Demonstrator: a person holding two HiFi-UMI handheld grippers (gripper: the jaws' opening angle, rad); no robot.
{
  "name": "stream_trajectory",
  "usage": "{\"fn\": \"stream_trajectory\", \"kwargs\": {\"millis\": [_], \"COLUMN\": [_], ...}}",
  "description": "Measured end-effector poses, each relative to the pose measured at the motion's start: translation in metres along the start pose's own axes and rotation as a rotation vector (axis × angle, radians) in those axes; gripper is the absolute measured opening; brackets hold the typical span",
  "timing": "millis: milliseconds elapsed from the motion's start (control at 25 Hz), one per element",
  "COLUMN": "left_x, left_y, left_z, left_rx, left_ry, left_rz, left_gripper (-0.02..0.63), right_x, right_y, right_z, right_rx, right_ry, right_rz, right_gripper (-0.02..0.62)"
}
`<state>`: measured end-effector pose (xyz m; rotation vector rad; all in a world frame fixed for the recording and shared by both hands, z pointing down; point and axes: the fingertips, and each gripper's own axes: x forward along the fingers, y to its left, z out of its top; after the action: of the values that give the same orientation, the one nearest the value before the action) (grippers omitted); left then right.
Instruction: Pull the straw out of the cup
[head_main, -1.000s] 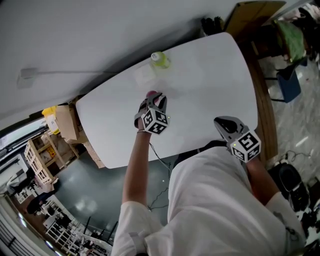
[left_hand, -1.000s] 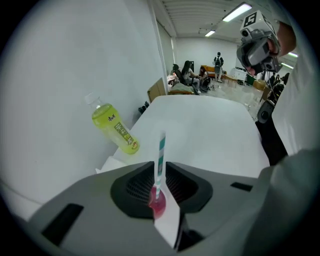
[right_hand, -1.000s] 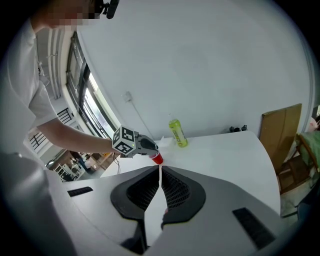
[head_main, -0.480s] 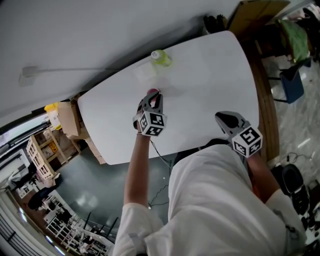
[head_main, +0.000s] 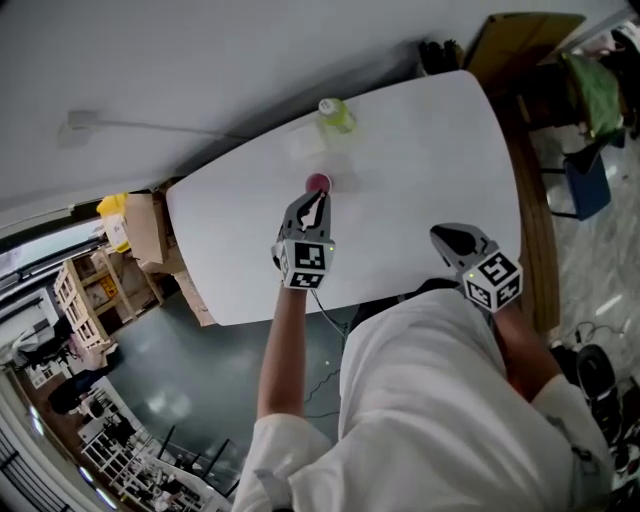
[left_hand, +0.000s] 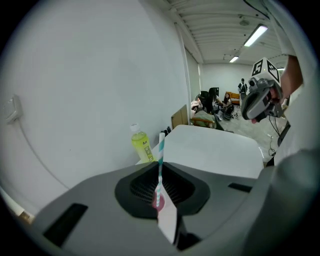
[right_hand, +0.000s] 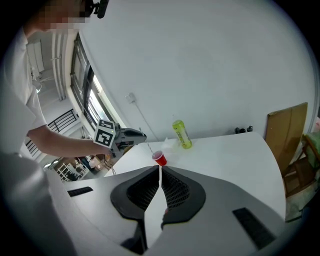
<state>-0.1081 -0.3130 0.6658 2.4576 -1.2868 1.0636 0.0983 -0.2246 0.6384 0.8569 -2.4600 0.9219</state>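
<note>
Your left tongs were clamped on the straw, whose teal-and-white length stood up out of the pinch toward the middle of the left gripper view. That thin tube was the weak spot. I judge that a harder squeeze could have flattened or kinked it, and a slacker one could have let it slide down through the pads and drop back. The red cup looked light and stood free on the table. If the straw's lower end was touching the rim, a sideways drag would likely have tipped the cup or skated it along, so a straight lift was the safer line. Your right tongs were closed on nothing, low at the right of the head view and well apart from the cup, so nothing steadied it. In the head view the cup sat just above the left tongs' tips, near them but apart. In the left gripper view it showed as a red patch through the gap, right under the straw's lower end, and I could not tell whether that end had cleared the rim. The yellow-green bottle stood farther up the frame, near the table's far edge and clear of the lift path.
</note>
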Motion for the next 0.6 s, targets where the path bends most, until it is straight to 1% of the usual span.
{"fn": "stream_trajectory", "kwargs": {"millis": [120,240,600], "left_x": [-0.026,-0.052,-0.131], "left_y": [0.000,-0.005,-0.015], "left_z": [0.012,0.014,0.018], "left_rx": [-0.012,-0.035,-0.085], "left_ry": [-0.057,-0.106,-0.256], "left_rz": [0.006,0.010,0.035], "left_gripper": [0.023,0.023,0.023], "right_x": [-0.001,-0.006,-0.020], "right_y": [0.015,0.034,0.104], "right_z": [0.002,-0.001,-0.014], "right_rx": [-0.009,-0.021,-0.110], "right_ry": [-0.016,-0.037,-0.065], "right_rz": [-0.011,-0.024,-0.064], "right_gripper": [0.040,0.040,0.040]}}
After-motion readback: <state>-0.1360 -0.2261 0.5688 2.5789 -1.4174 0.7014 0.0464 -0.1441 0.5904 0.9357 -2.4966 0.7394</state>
